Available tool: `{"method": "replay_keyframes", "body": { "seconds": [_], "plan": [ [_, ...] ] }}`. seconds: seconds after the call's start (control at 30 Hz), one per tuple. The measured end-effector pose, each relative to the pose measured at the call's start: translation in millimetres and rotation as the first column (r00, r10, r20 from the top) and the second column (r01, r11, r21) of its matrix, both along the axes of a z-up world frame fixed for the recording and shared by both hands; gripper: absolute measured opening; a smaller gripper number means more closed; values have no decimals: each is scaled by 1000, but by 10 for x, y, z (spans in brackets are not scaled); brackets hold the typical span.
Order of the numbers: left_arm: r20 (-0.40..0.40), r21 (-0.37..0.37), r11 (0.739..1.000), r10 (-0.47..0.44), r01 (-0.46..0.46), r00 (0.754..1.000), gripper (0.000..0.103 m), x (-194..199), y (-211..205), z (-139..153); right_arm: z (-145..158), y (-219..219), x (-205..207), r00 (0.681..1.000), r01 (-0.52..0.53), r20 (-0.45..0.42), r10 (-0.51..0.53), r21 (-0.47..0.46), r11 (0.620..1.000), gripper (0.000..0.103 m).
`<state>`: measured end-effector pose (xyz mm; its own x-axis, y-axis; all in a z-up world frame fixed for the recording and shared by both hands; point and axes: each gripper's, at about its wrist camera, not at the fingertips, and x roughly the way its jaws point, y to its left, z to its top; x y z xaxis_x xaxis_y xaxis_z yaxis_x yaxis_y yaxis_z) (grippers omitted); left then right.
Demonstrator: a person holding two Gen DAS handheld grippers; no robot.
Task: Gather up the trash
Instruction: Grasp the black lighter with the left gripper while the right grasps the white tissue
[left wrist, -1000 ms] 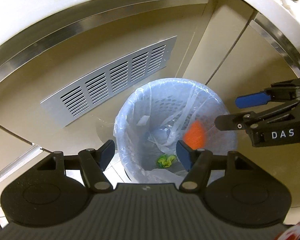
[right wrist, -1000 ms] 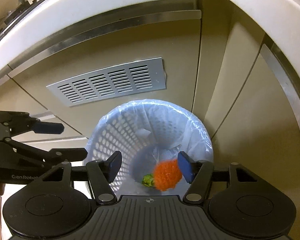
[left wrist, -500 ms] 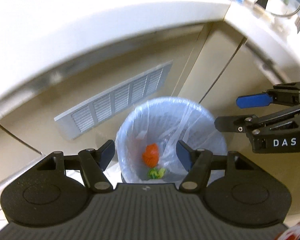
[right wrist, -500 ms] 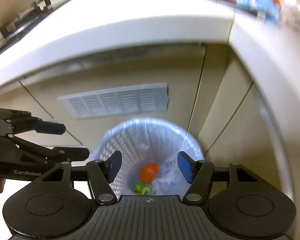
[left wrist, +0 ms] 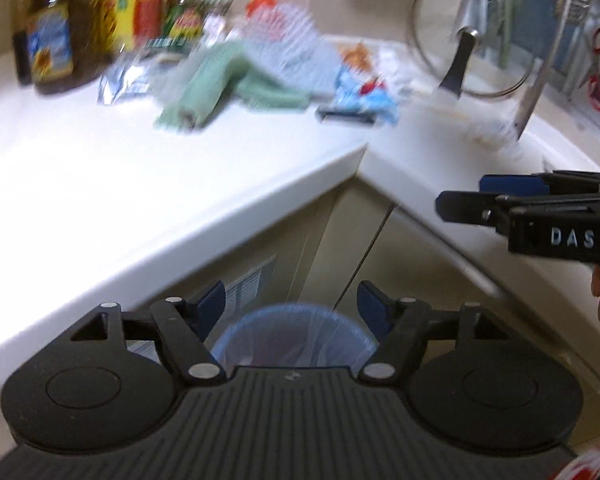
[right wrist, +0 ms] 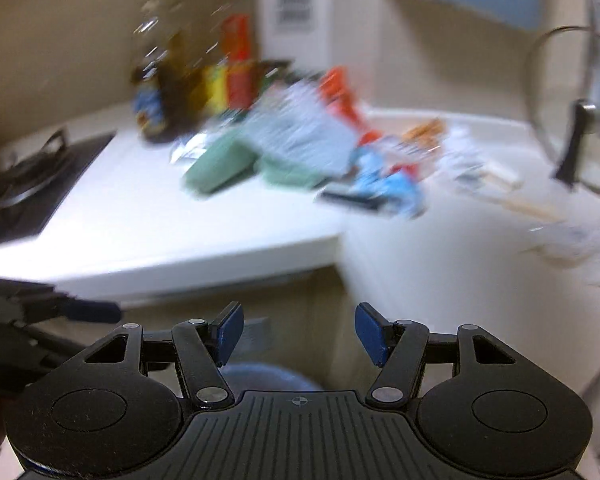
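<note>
Both views are blurred by motion. My left gripper (left wrist: 292, 307) is open and empty above the bag-lined bin (left wrist: 292, 336), whose rim shows low in the left wrist view. My right gripper (right wrist: 298, 334) is open and empty; it also shows at the right of the left wrist view (left wrist: 460, 204). The bin rim (right wrist: 268, 376) shows just below its fingers. Trash lies on the white counter (left wrist: 100, 168): blue wrappers (left wrist: 364, 96), a silver wrapper (left wrist: 124, 84), an orange wrapper (right wrist: 340, 96) and paper scraps (right wrist: 564, 240). The bin's contents are hidden.
A green cloth (left wrist: 220, 88) lies mid-counter. Bottles and boxes (left wrist: 52, 40) stand at the back left. A glass lid (left wrist: 480, 32) leans at the back right. A gas stove (right wrist: 24, 184) is at the left. The cabinet front (left wrist: 308, 256) stands behind the bin.
Both grippers have risen and tilted up from over the bin to face the countertop. The orange trash dropped into the bin and is now out of sight. Both stay open.
</note>
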<state>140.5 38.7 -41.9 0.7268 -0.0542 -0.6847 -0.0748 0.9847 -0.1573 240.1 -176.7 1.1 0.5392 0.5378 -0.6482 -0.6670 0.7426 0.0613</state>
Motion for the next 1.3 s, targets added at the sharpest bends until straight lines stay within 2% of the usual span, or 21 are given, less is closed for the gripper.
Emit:
{"method": "replay_keyframes", "body": {
  "seconds": [0.2,0.33,0.47,0.6,0.77,1.03,1.1,1.13,1.2,1.27,1.3],
  "plan": [
    [52,0,1000,-30,30,998,72,277,-102,221,238,-346,302,979,190,66,-192,25,981,62],
    [74,-6,1000,-16,17,997,75,512,-184,301,293,-660,682,946,308,91,-311,46,950,80],
    [72,-25,1000,3,-2,997,76,762,-253,315,303,-1006,1145,914,390,97,-394,62,919,83],
    [60,-4,1000,19,-19,998,76,982,-367,332,205,-1272,1606,890,443,93,-447,63,894,88],
    [22,27,999,36,-36,999,76,1147,-466,309,-11,-1473,2097,886,458,51,-460,44,888,90],
    [-25,35,997,67,-66,997,77,1283,-533,271,-254,-1578,2450,892,452,-6,-452,15,892,89],
    [-30,39,997,72,-70,997,77,1305,-540,267,-267,-1601,2442,893,450,-11,-449,20,893,76],
    [-31,40,997,74,-73,997,77,1314,-540,267,-274,-1590,2432,899,438,-12,-437,17,899,62],
    [-32,40,996,78,-77,996,77,1331,-537,267,-284,-1519,2411,910,416,-2,-416,5,910,52],
    [-30,45,996,80,-78,996,77,1348,-538,266,-269,-1491,2363,917,399,15,-399,3,917,33],
    [-28,46,996,80,-79,996,77,1356,-535,265,-252,-1468,2333,920,392,29,-392,1,920,27]
  ]
}}
